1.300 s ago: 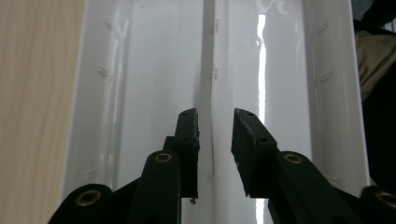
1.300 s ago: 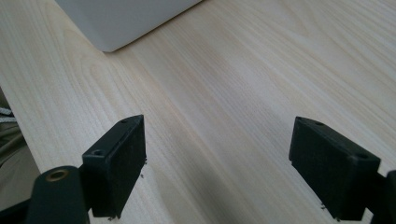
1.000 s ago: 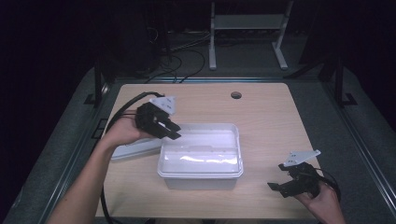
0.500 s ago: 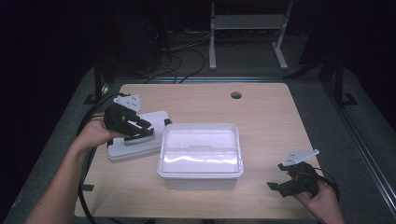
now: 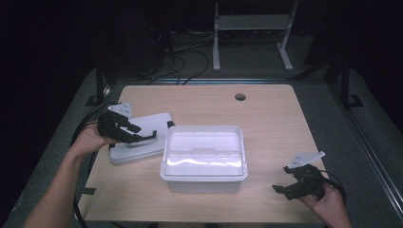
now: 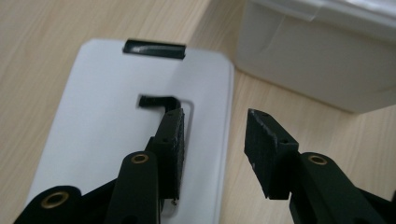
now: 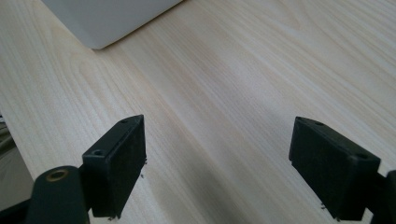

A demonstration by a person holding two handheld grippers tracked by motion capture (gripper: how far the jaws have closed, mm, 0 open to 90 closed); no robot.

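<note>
A white lid [image 5: 147, 124] with black clips lies flat on the table, left of an open white plastic box [image 5: 204, 152]. My left gripper [image 5: 142, 134] hovers low over the lid's near right edge. In the left gripper view its jaws have just been opening: one pad is above the lid [image 6: 93, 116], the other above bare wood, and neither presses on anything. The box [image 6: 317, 60] stands just beyond. My right gripper [image 5: 283, 179] rests near the table's front right corner, wide open over bare wood [image 7: 217, 126].
The wooden table [image 5: 275, 123] has a round cable hole [image 5: 240, 97] at the back. A corner of the box [image 7: 107, 18] lies ahead of the right gripper. A metal stand [image 5: 249, 28] and cables sit on the dark floor behind.
The left hand has swung left and down from the box's corner, bringing the lid to rest on the table. Its jaws stand wider apart now. The right hand has stayed put.
</note>
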